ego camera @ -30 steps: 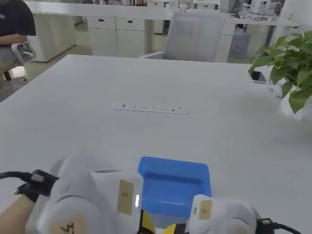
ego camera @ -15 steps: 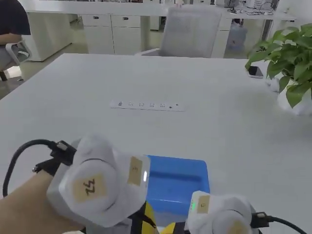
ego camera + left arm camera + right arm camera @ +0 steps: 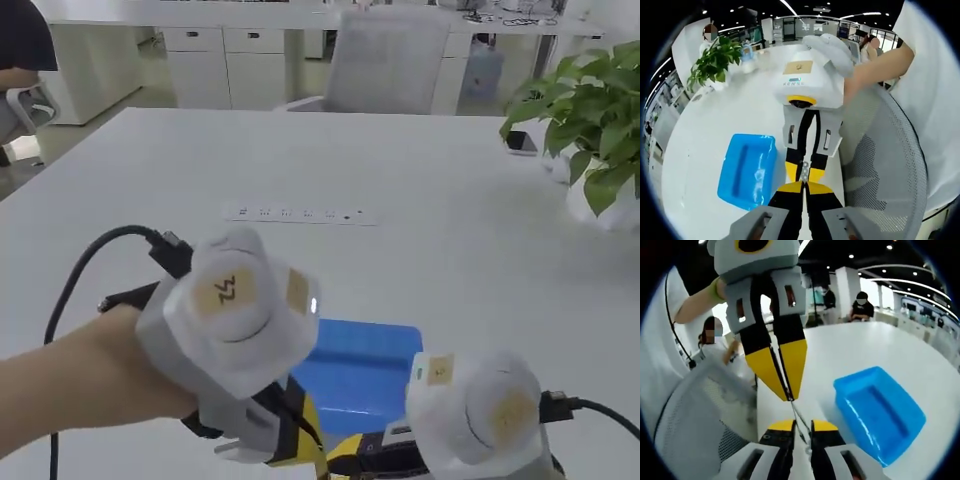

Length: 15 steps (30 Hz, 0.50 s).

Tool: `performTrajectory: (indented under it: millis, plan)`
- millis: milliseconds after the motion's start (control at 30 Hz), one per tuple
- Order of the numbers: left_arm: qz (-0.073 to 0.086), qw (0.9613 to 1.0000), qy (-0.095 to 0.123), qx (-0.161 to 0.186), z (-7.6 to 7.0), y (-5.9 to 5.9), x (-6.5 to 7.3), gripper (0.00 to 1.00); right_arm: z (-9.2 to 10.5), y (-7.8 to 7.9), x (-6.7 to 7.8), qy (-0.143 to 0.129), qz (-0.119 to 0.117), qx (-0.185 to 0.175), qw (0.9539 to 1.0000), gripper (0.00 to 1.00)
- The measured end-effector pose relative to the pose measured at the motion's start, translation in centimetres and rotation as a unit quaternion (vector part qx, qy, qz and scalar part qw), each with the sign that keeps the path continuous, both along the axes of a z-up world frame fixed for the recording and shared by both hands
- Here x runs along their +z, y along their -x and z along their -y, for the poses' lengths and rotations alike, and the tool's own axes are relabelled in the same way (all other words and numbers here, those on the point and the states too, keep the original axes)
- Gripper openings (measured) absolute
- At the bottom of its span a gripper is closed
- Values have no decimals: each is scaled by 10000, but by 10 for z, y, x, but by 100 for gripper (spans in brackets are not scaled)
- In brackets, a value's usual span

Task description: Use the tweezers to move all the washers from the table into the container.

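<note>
The left gripper [image 3: 789, 397] is a pale grey rounded plastic housing with slotted grey mounts and black jaws ending in yellow wedge tips. Its back bears a round tan sticker with a black zigzag mark [image 3: 226, 291], a small white light and a looping black cable [image 3: 128, 231]. The right gripper [image 3: 803, 178] is a white housing of the same build, with a tan label, a small green light [image 3: 421, 374] and its own black plug and cable [image 3: 560, 405]; the person wears a white garment [image 3: 935, 110].

A zigzag-logo sticker [image 3: 226, 290] marks the left claw [image 3: 790, 399]; lettering [image 3: 793, 84] on the right claw [image 3: 802, 172] is unreadable.
</note>
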<state>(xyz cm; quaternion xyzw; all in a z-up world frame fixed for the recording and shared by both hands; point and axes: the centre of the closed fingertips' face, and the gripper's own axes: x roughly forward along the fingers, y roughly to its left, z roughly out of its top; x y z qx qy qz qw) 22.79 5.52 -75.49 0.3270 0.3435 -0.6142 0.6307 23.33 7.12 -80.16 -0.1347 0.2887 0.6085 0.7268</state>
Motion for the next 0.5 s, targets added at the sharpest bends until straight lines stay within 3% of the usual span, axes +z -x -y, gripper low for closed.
performTrajectory:
  millis: [133,233,500]
  plan:
    - [-31,10000,23,47,0,2,0,0,2,5,-8,302,184,232,9991,7]
    - [-53,10000,44,44,1,4,0,0,1,7,-9,334,302,293,9986,6]
    - [-20,10000,96,1,5,5,0,0,2,7,-8,338,273,331,9985,5]
